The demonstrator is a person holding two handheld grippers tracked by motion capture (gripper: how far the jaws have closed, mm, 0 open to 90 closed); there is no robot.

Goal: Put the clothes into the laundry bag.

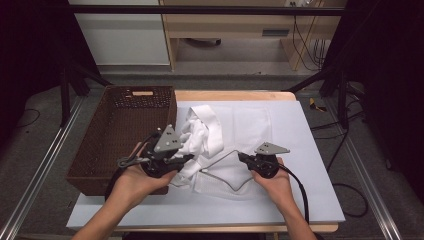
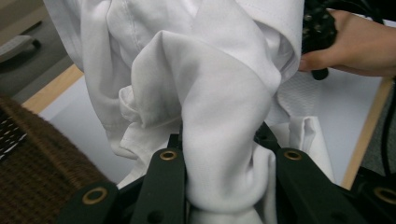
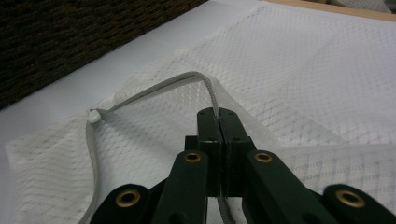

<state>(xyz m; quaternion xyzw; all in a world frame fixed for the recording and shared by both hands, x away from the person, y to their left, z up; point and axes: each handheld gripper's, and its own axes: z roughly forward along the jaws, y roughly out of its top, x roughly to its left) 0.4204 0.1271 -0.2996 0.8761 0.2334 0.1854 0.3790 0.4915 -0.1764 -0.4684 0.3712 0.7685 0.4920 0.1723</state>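
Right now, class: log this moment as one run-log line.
left gripper: shut on white garment | right gripper: shut on mesh bag's zipper edge | basket: beside

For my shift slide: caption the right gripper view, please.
Right hand-held gripper shut on the mesh bag's zip edge, lifting it open on the white table beside the basket.

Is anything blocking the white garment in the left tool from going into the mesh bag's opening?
Nothing visible: the right tool pinches the mesh bag rim lifted, and the white garment in the left tool bunches beside it.
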